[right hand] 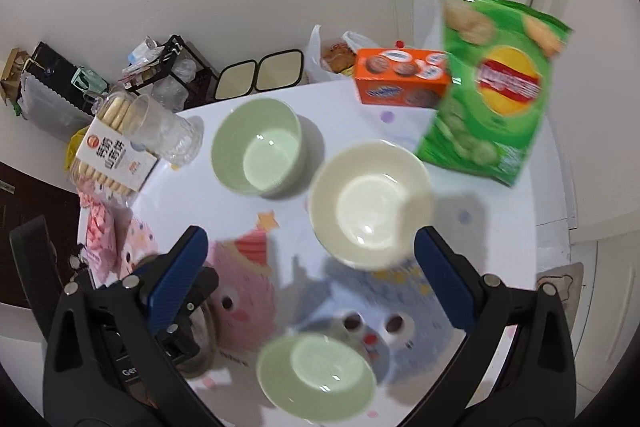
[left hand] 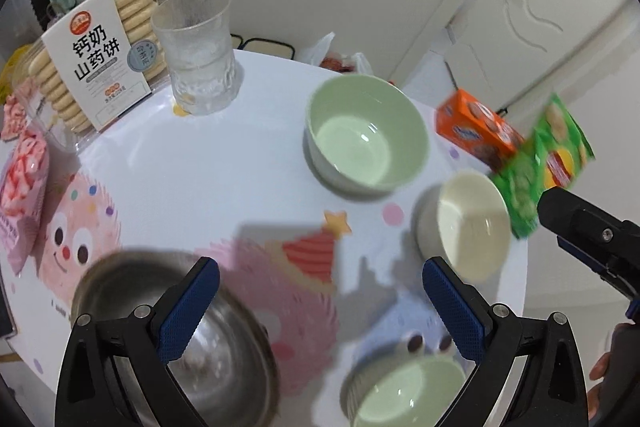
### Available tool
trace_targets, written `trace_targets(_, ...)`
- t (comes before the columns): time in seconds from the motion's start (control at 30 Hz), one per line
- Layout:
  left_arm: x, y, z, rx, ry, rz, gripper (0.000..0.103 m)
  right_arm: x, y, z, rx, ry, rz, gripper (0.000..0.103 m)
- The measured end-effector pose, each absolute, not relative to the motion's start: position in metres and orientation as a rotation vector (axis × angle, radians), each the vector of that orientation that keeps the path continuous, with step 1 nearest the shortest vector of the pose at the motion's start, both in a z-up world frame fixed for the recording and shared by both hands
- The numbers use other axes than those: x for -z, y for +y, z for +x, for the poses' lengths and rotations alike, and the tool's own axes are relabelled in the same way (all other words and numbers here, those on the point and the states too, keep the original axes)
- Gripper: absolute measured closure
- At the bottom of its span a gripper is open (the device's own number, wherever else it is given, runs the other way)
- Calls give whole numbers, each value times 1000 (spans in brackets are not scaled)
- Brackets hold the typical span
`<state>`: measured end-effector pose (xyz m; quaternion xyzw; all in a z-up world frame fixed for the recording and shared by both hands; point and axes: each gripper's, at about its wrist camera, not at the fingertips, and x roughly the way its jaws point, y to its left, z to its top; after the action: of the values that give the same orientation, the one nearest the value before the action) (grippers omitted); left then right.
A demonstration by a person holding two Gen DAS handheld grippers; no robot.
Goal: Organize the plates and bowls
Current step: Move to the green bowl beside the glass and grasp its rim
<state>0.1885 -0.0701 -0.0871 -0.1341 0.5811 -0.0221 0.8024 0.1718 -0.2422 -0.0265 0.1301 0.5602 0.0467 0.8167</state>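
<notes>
Here, both hand-held grippers spread, holding nothing; green bowl, cream bowl, glass empty.

Steel bowl partly behind left tongs, near green bowl cut by btm edge, chip bag blurred

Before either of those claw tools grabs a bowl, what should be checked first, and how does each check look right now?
1. Left gripper open and empty: ok, jaws wide apart.
2. Right gripper open and empty: ok.
3. Cream bowl upright and empty: ok; it sits just ahead of the right gripper.
4. Far green bowl and near green bowl upright, empty, apart from each other: ok.
5. Metal bowl empty: cannot tell, blurred and partly behind the left finger.
6. Glass tumbler and chip bag clear of the bowls: ok for the glass; the bag stands close to the cream bowl, so not ok.
</notes>
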Motion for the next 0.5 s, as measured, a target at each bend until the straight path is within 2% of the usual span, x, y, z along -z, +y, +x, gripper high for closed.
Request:
trace_targets(0.4, 130, -56, 265, 11, 1354, -383, 2, 68, -201, 265, -151, 1299, 135, 1)
trace_targets(0.47, 136, -57, 271, 1, 1368, -378, 8, 77, -200, 273, -149, 1319, 126, 6)
trace_targets(0.5, 139, -57, 273, -12, 1377, -377, 17, 82, -200, 276, -145, 1330, 125, 9)
